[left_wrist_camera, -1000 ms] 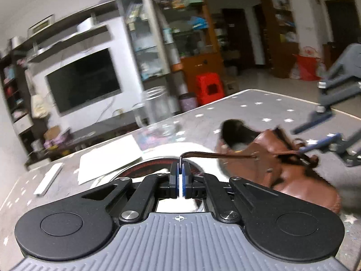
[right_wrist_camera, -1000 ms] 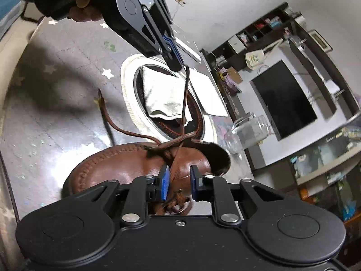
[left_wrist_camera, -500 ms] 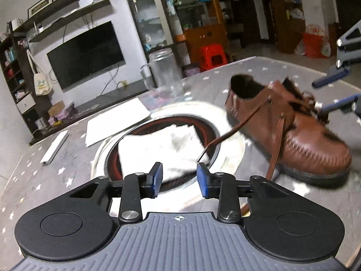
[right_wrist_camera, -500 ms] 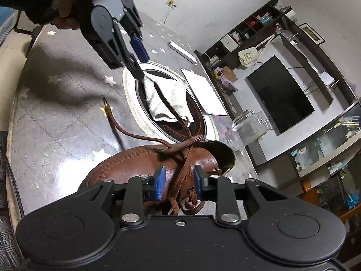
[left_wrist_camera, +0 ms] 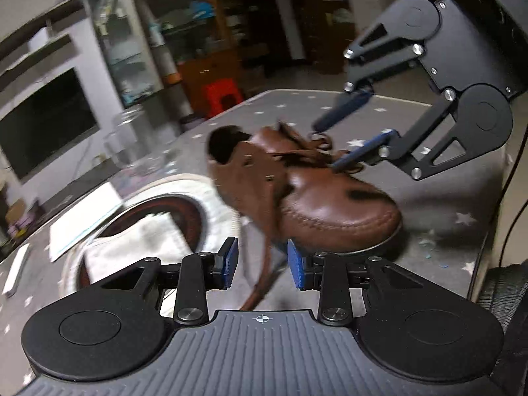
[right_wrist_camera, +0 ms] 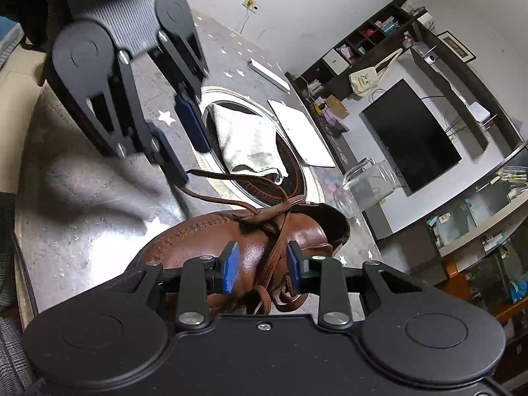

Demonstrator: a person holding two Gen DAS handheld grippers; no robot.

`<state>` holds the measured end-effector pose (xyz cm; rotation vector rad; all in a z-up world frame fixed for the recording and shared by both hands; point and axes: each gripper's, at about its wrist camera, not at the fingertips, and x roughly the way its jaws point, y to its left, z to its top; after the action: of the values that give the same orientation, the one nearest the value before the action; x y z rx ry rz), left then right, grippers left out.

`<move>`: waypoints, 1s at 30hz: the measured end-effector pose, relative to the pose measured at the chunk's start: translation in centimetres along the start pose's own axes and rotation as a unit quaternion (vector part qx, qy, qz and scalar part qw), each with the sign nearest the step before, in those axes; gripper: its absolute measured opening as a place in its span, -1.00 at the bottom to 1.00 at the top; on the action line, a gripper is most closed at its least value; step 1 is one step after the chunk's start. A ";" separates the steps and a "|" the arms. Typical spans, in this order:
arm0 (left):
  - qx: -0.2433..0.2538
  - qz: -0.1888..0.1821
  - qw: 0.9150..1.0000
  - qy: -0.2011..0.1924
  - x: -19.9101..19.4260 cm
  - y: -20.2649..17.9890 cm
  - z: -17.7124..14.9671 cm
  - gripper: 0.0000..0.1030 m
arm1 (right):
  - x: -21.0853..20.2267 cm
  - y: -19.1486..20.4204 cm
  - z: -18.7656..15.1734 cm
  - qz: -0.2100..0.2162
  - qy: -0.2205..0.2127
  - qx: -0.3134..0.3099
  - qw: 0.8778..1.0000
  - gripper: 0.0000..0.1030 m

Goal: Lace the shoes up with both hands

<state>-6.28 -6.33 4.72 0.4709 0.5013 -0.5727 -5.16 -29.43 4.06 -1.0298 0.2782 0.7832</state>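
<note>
A brown leather shoe (left_wrist_camera: pixel 316 204) lies on the grey star-patterned table, toe to the right in the left wrist view. My left gripper (left_wrist_camera: pixel 262 262) is open beside the shoe's side. One loose brown lace strand (left_wrist_camera: pixel 264 274) runs down between its fingers, ungripped. The right wrist view shows the left gripper (right_wrist_camera: pixel 193 165) low over the table, where two loose lace ends (right_wrist_camera: pixel 214 198) trail. My right gripper (right_wrist_camera: pixel 262 264) is open over the shoe (right_wrist_camera: pixel 198 234), with crossed lace strands (right_wrist_camera: pixel 277 257) between its fingers. The right gripper (left_wrist_camera: pixel 326 147) hovers at the lacing.
A white cloth (right_wrist_camera: pixel 247 142) lies in a round recess (right_wrist_camera: pixel 297 178) in the table beyond the shoe. A glass jar (right_wrist_camera: pixel 366 188), a white sheet (right_wrist_camera: pixel 297 132) and a white bar (right_wrist_camera: pixel 269 76) sit further back. The table's edge (left_wrist_camera: pixel 488 231) runs close behind the toe.
My left gripper, shut on the lace a second ago, has opened, let it go and dropped close to the shoe. The right gripper has opened wider over the lacing.
</note>
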 end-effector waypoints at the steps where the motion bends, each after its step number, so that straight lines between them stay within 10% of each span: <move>1: 0.002 -0.004 1.000 0.005 0.6 0.0 0.1 -0.34 | 0.0 0.0 -0.1 0.000 0.001 0.001 1.000 -0.36; 15: 0.042 -0.071 0.994 0.066 5.2 2.1 -0.4 -0.34 | 0.2 -0.1 -0.6 -0.001 0.006 0.012 1.000 -0.36; 19: 0.047 -0.086 0.993 0.073 5.7 2.2 -0.4 -0.80 | 0.4 -0.2 -0.7 0.001 0.008 0.013 1.000 -0.36; 30: 0.043 -0.051 0.998 0.004 0.5 1.3 1.3 -0.95 | 1.1 0.1 -0.1 0.006 -0.010 0.012 1.000 -0.36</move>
<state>-4.76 -6.24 5.80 0.5326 0.5124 -0.6926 -4.42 -29.03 3.32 -0.9988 0.2766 0.7987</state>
